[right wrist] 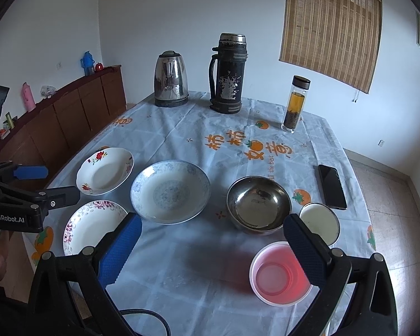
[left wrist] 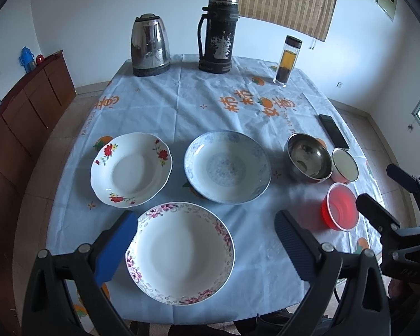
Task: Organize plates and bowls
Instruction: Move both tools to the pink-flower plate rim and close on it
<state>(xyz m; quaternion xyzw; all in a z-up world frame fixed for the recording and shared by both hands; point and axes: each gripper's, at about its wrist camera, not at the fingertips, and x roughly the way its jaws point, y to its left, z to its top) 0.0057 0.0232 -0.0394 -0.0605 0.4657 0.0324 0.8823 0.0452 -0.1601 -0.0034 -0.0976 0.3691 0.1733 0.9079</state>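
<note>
The left gripper (left wrist: 205, 228) hangs wide open and empty over the pink-flowered plate (left wrist: 180, 252) at the table's near edge. The right gripper (right wrist: 212, 231), equally open and empty, has the red cup (right wrist: 280, 274) partly hidden behind one finger. Only the right view shows the pink flask (right wrist: 28, 96).

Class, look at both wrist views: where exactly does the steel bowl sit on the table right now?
The steel bowl sits right of the blue-patterned plate, touching or nearly touching the small white-lined cup, with the red plastic cup nearer the camera.
</note>
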